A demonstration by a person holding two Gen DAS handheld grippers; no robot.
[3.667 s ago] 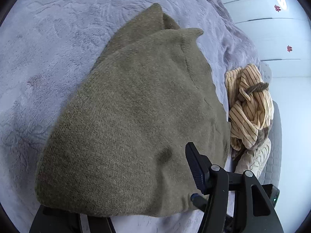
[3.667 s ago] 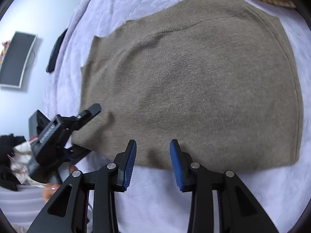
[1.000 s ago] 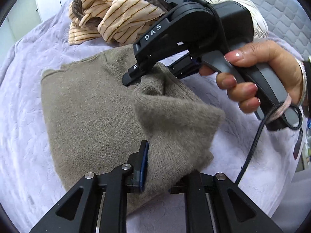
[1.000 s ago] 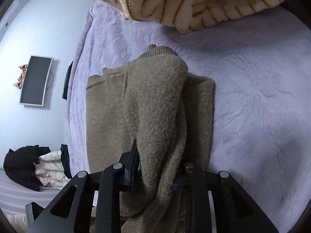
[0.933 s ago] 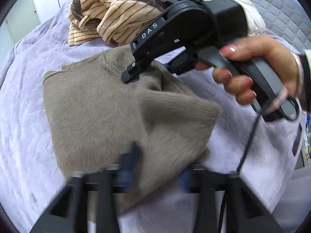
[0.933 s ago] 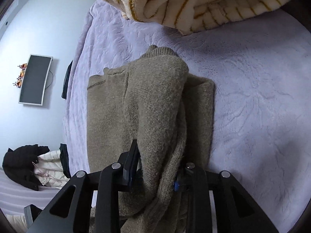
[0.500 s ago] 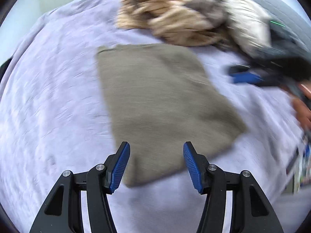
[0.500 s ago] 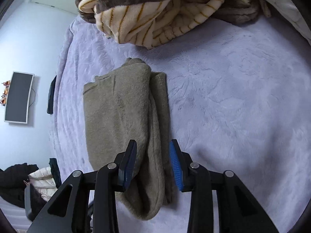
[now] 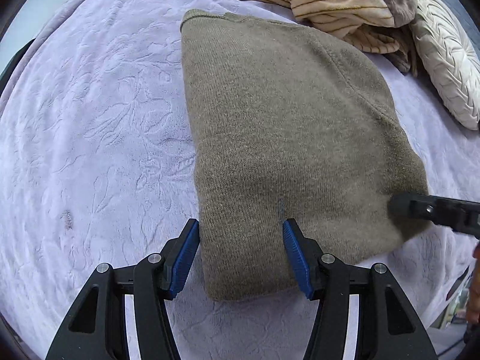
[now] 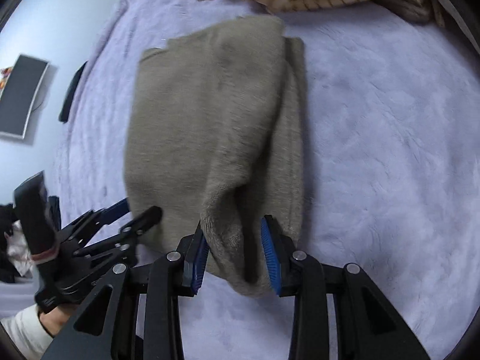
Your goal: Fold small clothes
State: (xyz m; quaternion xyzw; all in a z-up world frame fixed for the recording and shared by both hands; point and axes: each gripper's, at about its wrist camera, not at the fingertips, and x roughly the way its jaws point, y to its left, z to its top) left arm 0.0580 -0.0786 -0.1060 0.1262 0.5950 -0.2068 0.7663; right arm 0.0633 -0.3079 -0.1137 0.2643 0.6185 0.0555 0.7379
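Observation:
An olive-brown knit sweater [image 9: 285, 126] lies folded flat on the lavender bedspread [image 9: 90, 120]. My left gripper [image 9: 241, 258] stands open over the sweater's near edge, and the cloth runs between its blue pads without being pinched. In the right wrist view the right gripper [image 10: 234, 258] is also open, straddling a bunched near corner of the sweater [image 10: 216, 105], where a doubled layer runs along the right side. The left gripper [image 10: 141, 207] shows there at the sweater's left near edge. A right gripper finger [image 9: 426, 210] rests at the sweater's right corner.
A heap of cream-and-brown striped fleece [image 9: 330, 9] lies just beyond the sweater, with a ribbed cream cushion [image 9: 444, 60] at the far right. A monitor [image 10: 21, 90] hangs on the wall left of the bed. A white-sleeved hand [image 10: 27, 330] holds the left gripper.
A second ago both grippers pinched the raised, folded-over part of the sweater. Both have let go and opened, the sweater has dropped flat, and both grippers have drawn back to its near edge.

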